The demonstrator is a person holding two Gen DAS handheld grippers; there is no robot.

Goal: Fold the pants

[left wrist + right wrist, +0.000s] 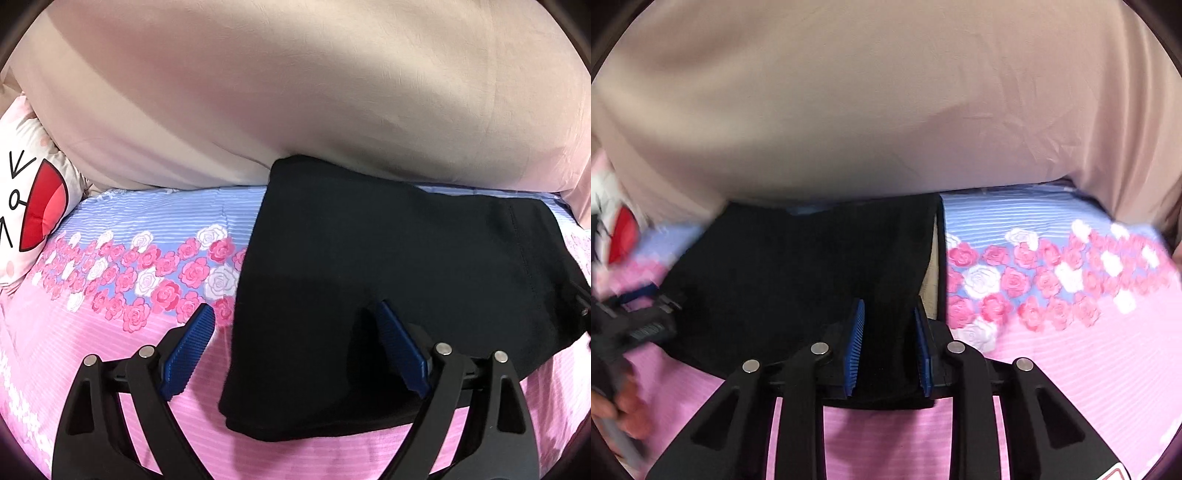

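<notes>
Floral bedsheet under mostly folded black pants; left gripper gapes wide, right gripper seemingly pinches an edge, final fold pending.

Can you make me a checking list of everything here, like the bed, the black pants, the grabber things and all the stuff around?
Surface: bed sheet, pink stripes, blue band with roses.
Job's things: black pants, folded into a block, lying flat on the sheet, far edge against the beige bedding.
Clutter: cartoon pillow, at the left edge, apart from the pants.
Grippers: left gripper open wide, one finger over the sheet, one over the pants, gripping nothing. Right gripper narrowed, with the pants' near right edge between its blue pads; contact cannot be told.
Cables: nothing seen.
Surroundings: beige bedding fills the back; a person's hand holds the left gripper.
</notes>
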